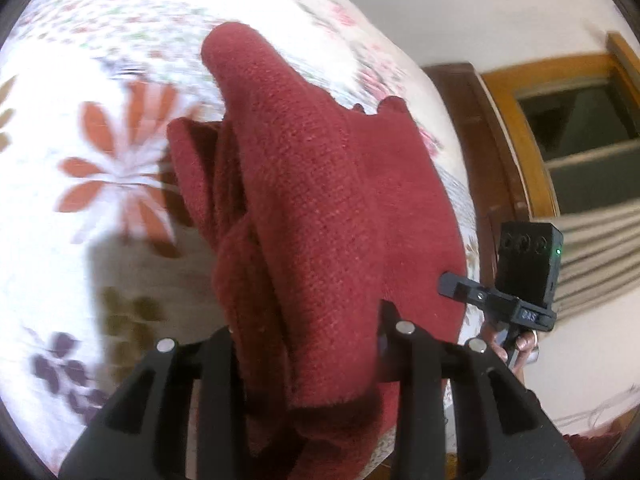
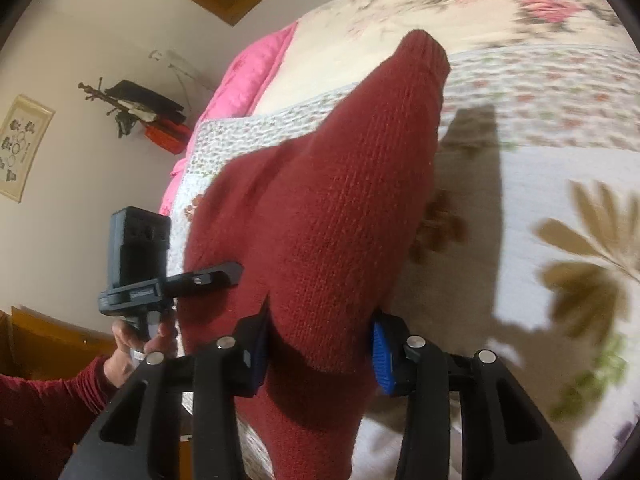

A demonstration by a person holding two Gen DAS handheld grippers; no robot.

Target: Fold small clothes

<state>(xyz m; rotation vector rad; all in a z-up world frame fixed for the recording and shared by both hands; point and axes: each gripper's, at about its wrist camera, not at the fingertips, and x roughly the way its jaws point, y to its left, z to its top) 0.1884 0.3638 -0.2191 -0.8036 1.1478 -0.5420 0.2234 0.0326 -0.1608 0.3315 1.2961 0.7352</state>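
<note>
**Both grippers clamped on the red knit, lifted over the bed**

Left wrist view: we see the left gripper (image 1: 316, 360) closed on a red knit garment (image 1: 320, 200). Cloth bunches between the two black fingers and fills the middle of the frame, so the pads are mostly hidden. The garment hangs in folds above the floral bedspread (image 1: 100, 160), with one rounded end sticking out toward the far side. Its shadow falls on the spread at left. At the right edge the right gripper (image 1: 452, 284) comes in from the side, its fingertip touching the garment's edge. We can't tell from here how wide that one stands. A hand (image 1: 516, 344) holds its handle below. Behind it: a dark wooden post (image 1: 472, 128), a wood-framed window (image 1: 560, 120) and a white wall.

Right wrist view: the right gripper (image 2: 320, 348) grips the same garment (image 2: 328, 208). Blue pads (image 2: 382, 356) press in on either side of a thick fold of knit. The cloth rises from the fingers to a rounded tip over the bedspread (image 2: 560, 160); a dark shadow lies to its right. The left gripper (image 2: 236, 270) enters from the left, its finger against the garment's edge. A hand (image 2: 132, 344) in a red sleeve (image 2: 44, 408) holds it. A pink quilt (image 2: 248, 72) sits at the far side of the bed. On the wall: a framed print (image 2: 20, 148) and a hook rack with dark items (image 2: 140, 108).
</note>
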